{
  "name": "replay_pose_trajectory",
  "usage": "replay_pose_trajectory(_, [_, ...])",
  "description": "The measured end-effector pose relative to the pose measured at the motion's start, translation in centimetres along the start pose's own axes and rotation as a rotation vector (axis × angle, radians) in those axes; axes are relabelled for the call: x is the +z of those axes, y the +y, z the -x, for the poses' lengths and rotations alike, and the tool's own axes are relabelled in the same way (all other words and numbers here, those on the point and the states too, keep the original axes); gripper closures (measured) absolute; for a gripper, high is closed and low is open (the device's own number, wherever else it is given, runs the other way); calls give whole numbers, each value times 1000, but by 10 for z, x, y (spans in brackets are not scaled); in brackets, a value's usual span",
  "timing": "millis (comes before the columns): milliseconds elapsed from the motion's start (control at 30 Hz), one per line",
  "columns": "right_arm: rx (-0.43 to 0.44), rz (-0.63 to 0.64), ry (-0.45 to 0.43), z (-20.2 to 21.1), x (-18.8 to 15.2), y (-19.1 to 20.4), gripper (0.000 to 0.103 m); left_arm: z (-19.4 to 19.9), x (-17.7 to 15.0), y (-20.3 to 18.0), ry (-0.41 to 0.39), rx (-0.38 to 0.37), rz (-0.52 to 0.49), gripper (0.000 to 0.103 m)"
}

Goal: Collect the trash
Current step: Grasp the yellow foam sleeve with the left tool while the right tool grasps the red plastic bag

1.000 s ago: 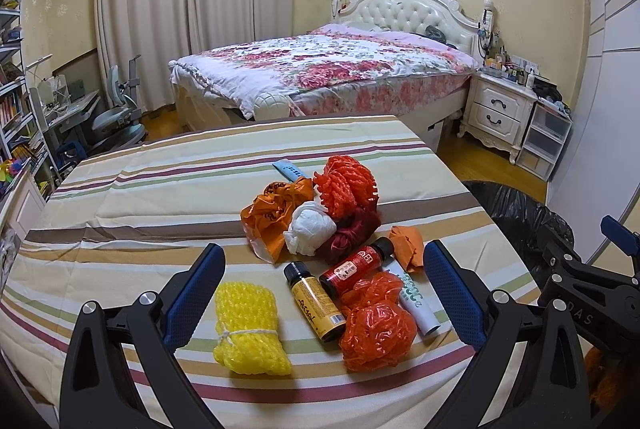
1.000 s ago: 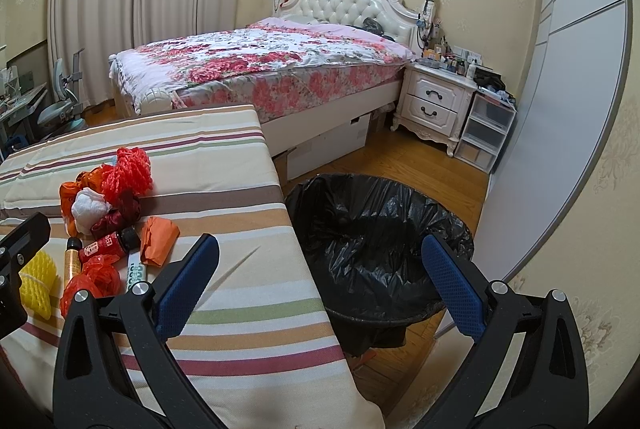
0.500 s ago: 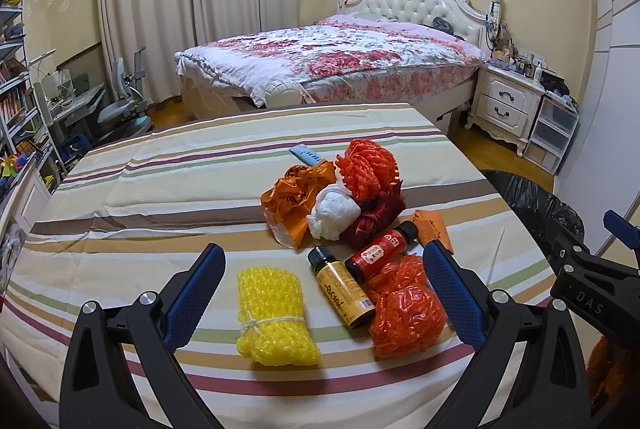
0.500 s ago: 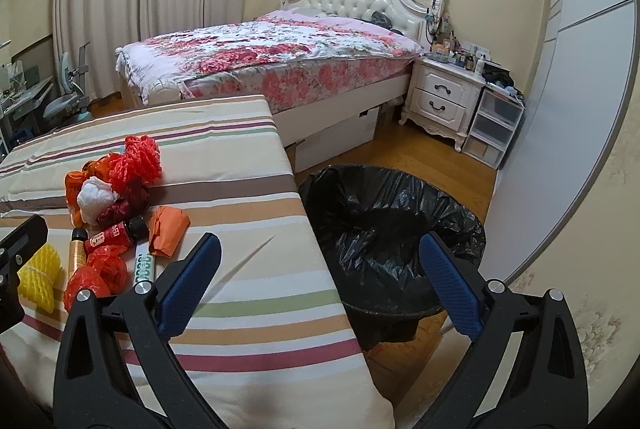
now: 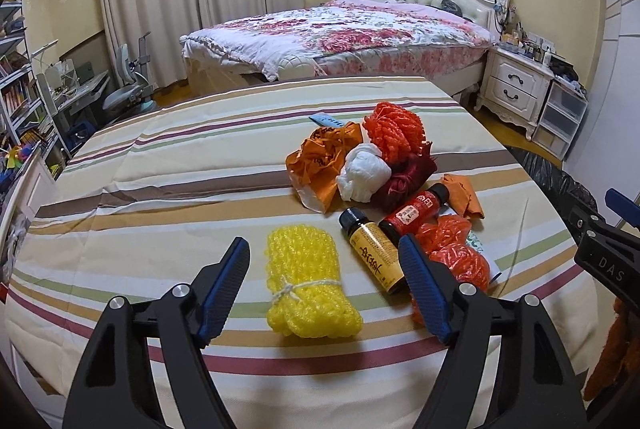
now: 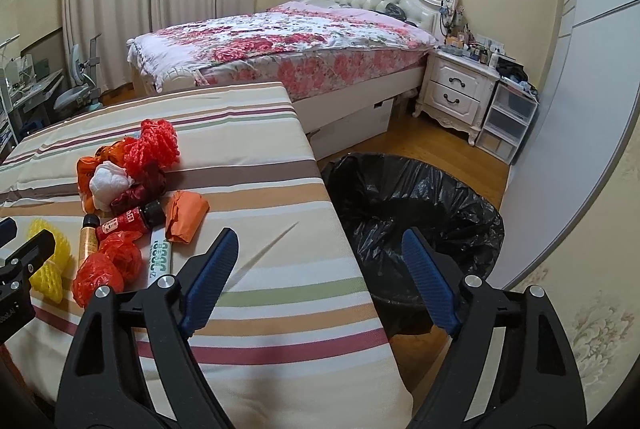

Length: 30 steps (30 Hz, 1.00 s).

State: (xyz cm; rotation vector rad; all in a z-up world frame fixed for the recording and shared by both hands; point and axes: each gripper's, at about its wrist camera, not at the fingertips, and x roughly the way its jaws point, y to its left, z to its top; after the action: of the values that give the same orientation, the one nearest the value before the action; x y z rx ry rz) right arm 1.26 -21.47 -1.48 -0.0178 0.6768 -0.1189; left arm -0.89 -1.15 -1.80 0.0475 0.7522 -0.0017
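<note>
The left gripper (image 5: 324,289) is closing its jaws around the yellow foam net (image 5: 310,285), which lies between them on the striped table (image 5: 160,189), pads not yet touching. It looks light, soft and springy, best taken near its string tie. The right gripper (image 6: 320,281), also closing and empty, hangs between the table's edge and the black-lined bin (image 6: 420,205).

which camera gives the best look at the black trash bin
The right wrist view. The black trash bin sits near the middle of the frame beside the table, its bag-lined opening almost fully visible. The left wrist view catches only a sliver of its rim at the right edge.
</note>
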Motion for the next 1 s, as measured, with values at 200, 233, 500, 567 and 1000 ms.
replay_pose_trajectory(200, [30,15,19,-1,-1,10,25,1,-4,13,26,9,22,28])
replay_pose_trajectory(233, [34,20,19,-1,-1,13,25,1,-5,14,33,9,22,28])
replay_pose_trajectory(500, [61,42,13,5,-1,26,25,-16,-12,20,95,-7,21,41])
replay_pose_trajectory(567, [70,47,16,6,-1,30,25,-19,-13,22,113,-44,23,53])
replay_pose_trajectory(1000, [179,133,4,23,-1,73,25,-1,-8,46,33,1,50,58])
